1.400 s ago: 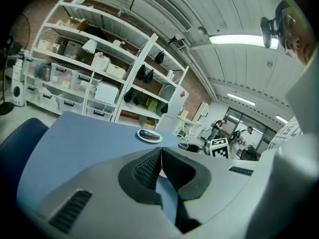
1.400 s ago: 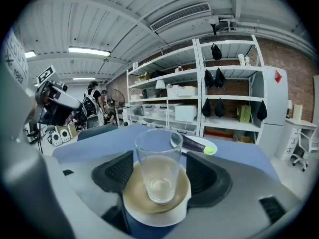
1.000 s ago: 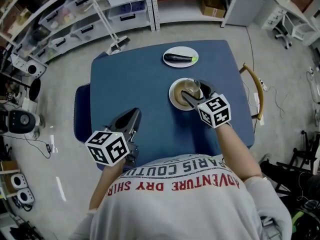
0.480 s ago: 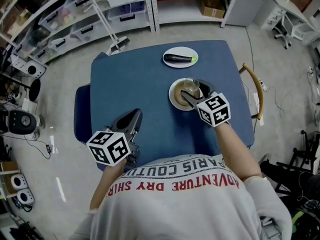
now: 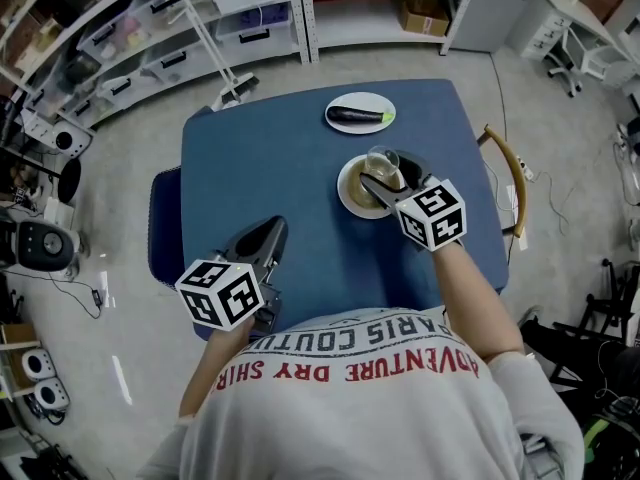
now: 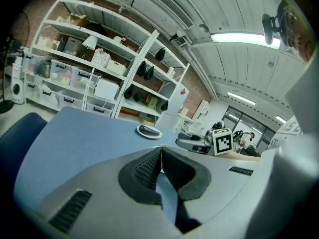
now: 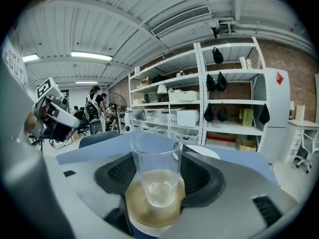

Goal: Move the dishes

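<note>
A clear drinking glass (image 5: 381, 162) stands between the jaws of my right gripper (image 5: 383, 175), which is shut on it just over a beige plate (image 5: 356, 195) at the table's right middle. In the right gripper view the glass (image 7: 155, 168) is upright, with the beige plate (image 7: 149, 214) under its base. A white plate (image 5: 361, 114) with a dark eggplant (image 5: 358, 117) lies at the far side. My left gripper (image 5: 268, 232) hangs shut and empty over the near left of the table; its jaws meet in the left gripper view (image 6: 160, 152).
The blue table (image 5: 270, 168) has a blue chair (image 5: 160, 223) at its left edge and a wooden chair (image 5: 510, 183) at its right. White shelving (image 5: 250, 18) lines the far wall. The white plate (image 6: 149, 131) and my right gripper (image 6: 194, 144) also show in the left gripper view.
My right gripper has risen slightly and shifted away from me with the glass, so the glass now sits higher over the beige plate. The left gripper has hardly moved.
</note>
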`<state>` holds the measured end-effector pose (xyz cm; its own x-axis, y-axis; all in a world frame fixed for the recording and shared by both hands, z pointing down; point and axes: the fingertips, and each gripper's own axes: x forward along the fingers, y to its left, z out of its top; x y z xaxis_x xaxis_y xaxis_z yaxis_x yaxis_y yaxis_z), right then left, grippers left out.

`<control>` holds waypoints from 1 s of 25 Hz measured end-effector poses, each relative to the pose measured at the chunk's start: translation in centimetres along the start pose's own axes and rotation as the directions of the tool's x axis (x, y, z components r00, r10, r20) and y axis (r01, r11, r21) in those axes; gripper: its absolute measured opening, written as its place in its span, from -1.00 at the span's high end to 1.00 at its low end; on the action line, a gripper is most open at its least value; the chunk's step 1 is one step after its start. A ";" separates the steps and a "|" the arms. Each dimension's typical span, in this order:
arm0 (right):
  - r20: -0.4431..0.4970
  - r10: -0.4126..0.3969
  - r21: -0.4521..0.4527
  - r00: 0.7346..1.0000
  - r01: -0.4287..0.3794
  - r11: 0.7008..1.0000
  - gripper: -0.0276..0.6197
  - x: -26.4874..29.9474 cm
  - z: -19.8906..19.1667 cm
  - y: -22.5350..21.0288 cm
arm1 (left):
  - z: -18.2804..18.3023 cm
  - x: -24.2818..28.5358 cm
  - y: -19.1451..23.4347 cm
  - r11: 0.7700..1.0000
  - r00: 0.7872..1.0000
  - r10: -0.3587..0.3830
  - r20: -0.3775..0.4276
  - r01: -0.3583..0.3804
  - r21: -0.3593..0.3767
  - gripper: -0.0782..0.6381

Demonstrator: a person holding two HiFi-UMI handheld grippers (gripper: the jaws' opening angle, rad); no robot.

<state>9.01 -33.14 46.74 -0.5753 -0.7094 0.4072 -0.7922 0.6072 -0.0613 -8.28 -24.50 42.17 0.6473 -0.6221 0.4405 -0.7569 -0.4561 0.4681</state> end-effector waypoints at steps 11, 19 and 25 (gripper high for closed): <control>0.057 -0.111 0.010 0.992 0.110 0.994 0.04 -4.2 2.6 -3.7 | -0.5 1.2 -1.3 0.999 0.998 -0.053 -0.019 0.053 -0.005 0.70; 0.050 -0.219 0.064 0.974 0.216 0.974 0.04 -8.1 0.7 -6.9 | -0.8 2.6 -2.9 0.995 0.994 -0.101 -0.047 0.102 0.012 0.70; 0.026 -0.283 0.099 0.959 0.279 0.955 0.04 -10.8 -1.8 -9.0 | -1.5 4.1 -4.6 0.990 0.988 -0.138 -0.074 0.140 0.022 0.70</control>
<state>22.68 -30.27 44.55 -0.3328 -0.8613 0.3840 -0.9374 0.3465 -0.0354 -2.00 -23.98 42.97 0.7502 -0.5046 0.4273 -0.6609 -0.5526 0.5078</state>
